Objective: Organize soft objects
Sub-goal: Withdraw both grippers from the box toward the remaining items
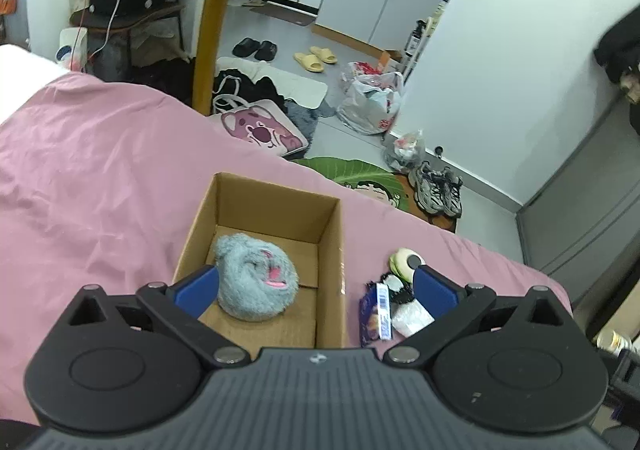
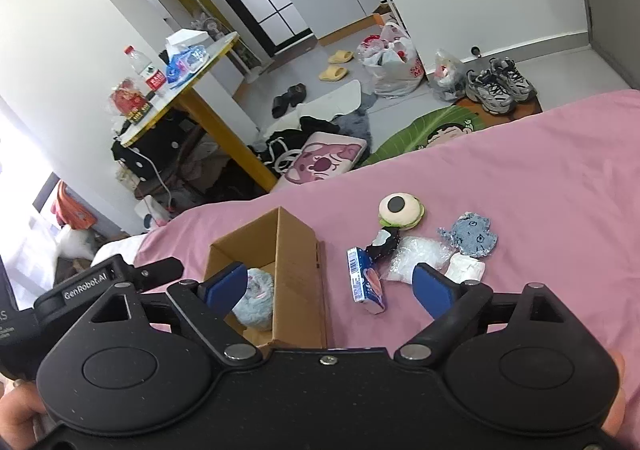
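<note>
1. Nearest in each wrist view is that gripper's black body, blue-padded fingers spread wide ahead of it. Left gripper grips nothing; right gripper also grips nothing.
2. Part of a hand shows at the lower left edge of the right wrist view, under the gripper body.
3. Just ahead of the left gripper, between its fingers, sits one open cardboard box on a pink bedsheet. One grey fluffy plush lies inside, against the left finger's pad.
4. Ahead of the right gripper, between its fingers, one blue packet lies on the sheet just right of the box.
5. Slightly farther lie one black-and-white soft toy, one clear plastic bag, one white folded piece near the right finger, one blue-grey cloth toy, and one burger-shaped plush.
6. Beyond the bed, the floor holds one pair of grey sneakers.
</note>
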`<move>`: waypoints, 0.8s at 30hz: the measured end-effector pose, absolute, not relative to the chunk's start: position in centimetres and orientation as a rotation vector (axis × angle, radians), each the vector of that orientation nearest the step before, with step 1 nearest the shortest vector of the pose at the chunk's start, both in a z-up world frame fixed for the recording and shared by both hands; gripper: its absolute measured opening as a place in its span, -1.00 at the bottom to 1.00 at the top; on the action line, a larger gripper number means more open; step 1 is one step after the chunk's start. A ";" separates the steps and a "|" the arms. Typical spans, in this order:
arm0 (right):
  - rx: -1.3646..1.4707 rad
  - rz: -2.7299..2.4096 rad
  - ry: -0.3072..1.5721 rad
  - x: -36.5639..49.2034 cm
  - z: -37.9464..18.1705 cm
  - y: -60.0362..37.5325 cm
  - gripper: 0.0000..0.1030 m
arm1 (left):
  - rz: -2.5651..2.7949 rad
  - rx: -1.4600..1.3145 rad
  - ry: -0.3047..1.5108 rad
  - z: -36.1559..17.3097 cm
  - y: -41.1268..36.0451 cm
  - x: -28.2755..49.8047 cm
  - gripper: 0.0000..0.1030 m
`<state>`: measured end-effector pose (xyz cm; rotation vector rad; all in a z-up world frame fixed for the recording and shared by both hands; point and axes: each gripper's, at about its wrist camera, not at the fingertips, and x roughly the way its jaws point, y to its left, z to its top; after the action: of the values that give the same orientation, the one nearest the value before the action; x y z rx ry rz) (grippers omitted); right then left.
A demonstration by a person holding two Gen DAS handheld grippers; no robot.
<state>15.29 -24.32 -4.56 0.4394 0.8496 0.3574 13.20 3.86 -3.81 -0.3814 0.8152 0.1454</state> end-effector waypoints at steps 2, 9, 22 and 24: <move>0.428 0.360 0.844 15.0 -4.3 -24.7 0.81 | 0.134 -0.369 0.808 -3.5 3.3 12.8 0.99; 0.401 0.365 0.823 13.9 -3.3 -26.3 0.93 | 0.116 -0.339 0.765 -2.3 1.4 11.4 0.99; 0.390 0.331 0.817 12.9 -2.8 -29.8 0.96 | 0.073 -0.301 0.770 -1.5 -2.4 10.2 0.99; 0.392 0.329 0.814 12.8 -2.8 -30.3 0.97 | 0.066 -0.291 0.777 -1.5 -3.1 10.1 0.99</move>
<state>12.78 -30.28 -2.80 0.3918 0.8138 0.3287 10.09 -3.09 -1.49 -0.2908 0.7770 0.0662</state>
